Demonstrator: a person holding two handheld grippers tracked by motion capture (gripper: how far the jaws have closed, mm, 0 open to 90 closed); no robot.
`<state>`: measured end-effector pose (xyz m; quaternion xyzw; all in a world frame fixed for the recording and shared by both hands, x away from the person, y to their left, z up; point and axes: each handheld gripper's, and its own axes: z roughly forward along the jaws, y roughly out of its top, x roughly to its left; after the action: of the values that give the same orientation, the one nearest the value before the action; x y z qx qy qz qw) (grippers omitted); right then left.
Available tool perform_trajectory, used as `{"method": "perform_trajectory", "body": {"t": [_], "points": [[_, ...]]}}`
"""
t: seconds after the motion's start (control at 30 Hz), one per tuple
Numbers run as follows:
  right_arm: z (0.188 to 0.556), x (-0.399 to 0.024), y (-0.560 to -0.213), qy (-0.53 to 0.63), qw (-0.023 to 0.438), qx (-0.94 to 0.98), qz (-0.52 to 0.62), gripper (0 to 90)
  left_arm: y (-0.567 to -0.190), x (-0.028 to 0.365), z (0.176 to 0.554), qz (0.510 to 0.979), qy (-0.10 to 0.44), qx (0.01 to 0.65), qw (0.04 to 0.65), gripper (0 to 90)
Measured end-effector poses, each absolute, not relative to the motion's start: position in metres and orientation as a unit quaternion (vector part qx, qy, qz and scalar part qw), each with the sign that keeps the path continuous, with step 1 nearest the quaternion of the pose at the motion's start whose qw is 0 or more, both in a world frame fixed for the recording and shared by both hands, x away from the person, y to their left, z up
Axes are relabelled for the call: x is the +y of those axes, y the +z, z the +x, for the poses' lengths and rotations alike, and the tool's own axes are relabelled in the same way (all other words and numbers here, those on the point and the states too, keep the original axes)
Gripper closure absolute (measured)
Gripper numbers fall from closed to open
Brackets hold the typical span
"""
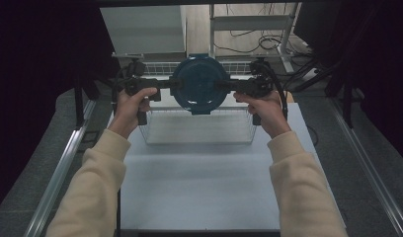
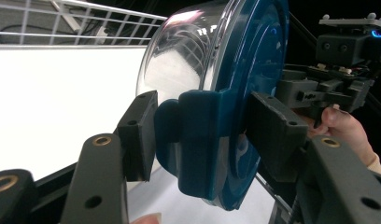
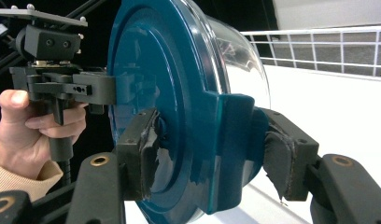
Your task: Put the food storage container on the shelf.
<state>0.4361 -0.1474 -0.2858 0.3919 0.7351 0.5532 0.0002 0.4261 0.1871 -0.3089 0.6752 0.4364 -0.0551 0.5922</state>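
A round container (image 1: 199, 84) with a dark teal lid (image 3: 156, 70) and a clear bowl (image 2: 179, 65) hangs on edge above a wire basket (image 1: 150, 129). My left gripper (image 1: 172, 84) is shut on the lid's left clip tab (image 2: 198, 135), and the left gripper view has the jaws on both faces of it. My right gripper (image 1: 226, 85) is shut on the opposite tab (image 3: 230, 140). The bowl side faces away from the person. The two grippers point at each other across the container.
The wire basket stands at the far end of a white table (image 1: 199, 182). Behind it are a grey box (image 1: 140, 29), a metal frame (image 1: 249, 22) and floor cables (image 1: 268, 42). Dark curtains close both sides, and metal rails (image 1: 61, 168) run along the table.
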Motion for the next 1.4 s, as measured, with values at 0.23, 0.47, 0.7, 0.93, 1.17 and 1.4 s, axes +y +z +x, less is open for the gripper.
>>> {"method": "perform_trajectory", "body": {"t": [0.23, 0.47, 0.7, 0.93, 1.17, 1.4], "points": [[0.459, -0.143, -0.303, 0.553, -0.011, 0.725, 0.41, 40.6, -0.323, 0.191, 0.447, 0.669, -0.067, 0.452, 0.586, 44.1], [0.473, -0.143, -0.31, 0.559, -0.027, 0.711, 0.426, 39.6, -0.328, 0.194, 0.461, 0.649, -0.085, 0.466, 0.596, 45.5], [0.485, -0.142, -0.314, 0.548, -0.055, 0.696, 0.46, 35.8, -0.328, 0.189, 0.474, 0.642, -0.092, 0.488, 0.585, 43.6], [0.493, -0.143, -0.321, 0.553, -0.074, 0.674, 0.484, 34.4, -0.335, 0.188, 0.483, 0.629, -0.107, 0.5, 0.585, 41.1], [0.499, -0.144, -0.331, 0.555, -0.098, 0.648, 0.512, 31.2, -0.354, 0.189, 0.491, 0.602, -0.139, 0.512, 0.596, 36.7], [0.499, -0.145, -0.335, 0.562, -0.1, 0.637, 0.518, 30.6, -0.354, 0.187, 0.491, 0.598, -0.134, 0.514, 0.6, 36.2]]}}
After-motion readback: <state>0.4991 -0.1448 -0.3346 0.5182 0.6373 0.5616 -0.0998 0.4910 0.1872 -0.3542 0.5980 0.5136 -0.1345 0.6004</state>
